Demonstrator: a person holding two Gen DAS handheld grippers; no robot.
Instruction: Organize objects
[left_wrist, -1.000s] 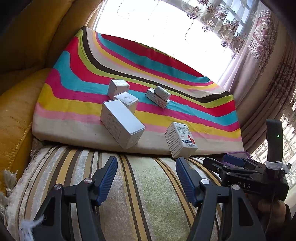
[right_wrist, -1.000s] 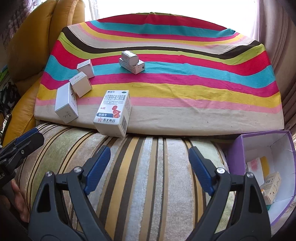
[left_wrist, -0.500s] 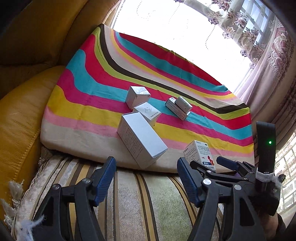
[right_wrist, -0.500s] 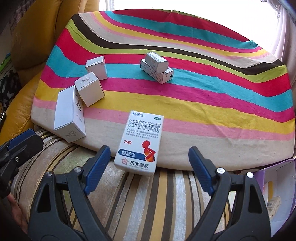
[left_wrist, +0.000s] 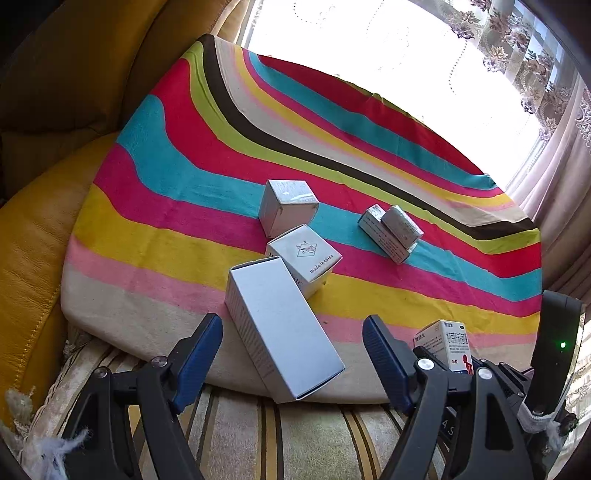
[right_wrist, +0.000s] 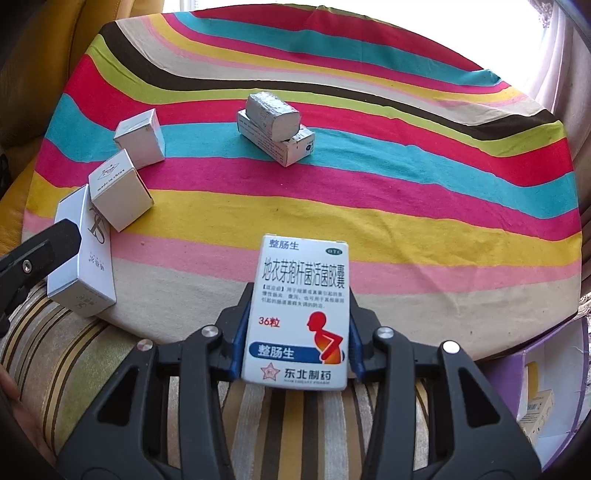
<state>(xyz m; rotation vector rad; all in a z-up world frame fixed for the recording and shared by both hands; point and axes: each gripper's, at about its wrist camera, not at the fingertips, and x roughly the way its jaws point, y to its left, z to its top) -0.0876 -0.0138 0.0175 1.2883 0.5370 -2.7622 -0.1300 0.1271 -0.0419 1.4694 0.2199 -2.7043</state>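
My right gripper (right_wrist: 297, 347) is shut on a white medicine box (right_wrist: 299, 314) with blue Chinese print and a red figure, at the near edge of the striped cloth (right_wrist: 369, 221). The box also shows in the left wrist view (left_wrist: 447, 341). My left gripper (left_wrist: 291, 354) is open, its jaws on either side of the near end of a long white box (left_wrist: 280, 325), not touching it. Two small white cube boxes (left_wrist: 303, 254) (left_wrist: 286, 206) lie behind it. Two small stacked boxes (left_wrist: 391, 230) lie further right.
A purple box (right_wrist: 546, 387) with a small carton inside stands at the right, beside the striped cushion (right_wrist: 110, 369). A yellow leather sofa (left_wrist: 33, 258) lies to the left. Curtains (left_wrist: 554, 147) hang at the right.
My right gripper has moved forward and shut on the medicine box. My left gripper has moved forward and right toward the long white box.
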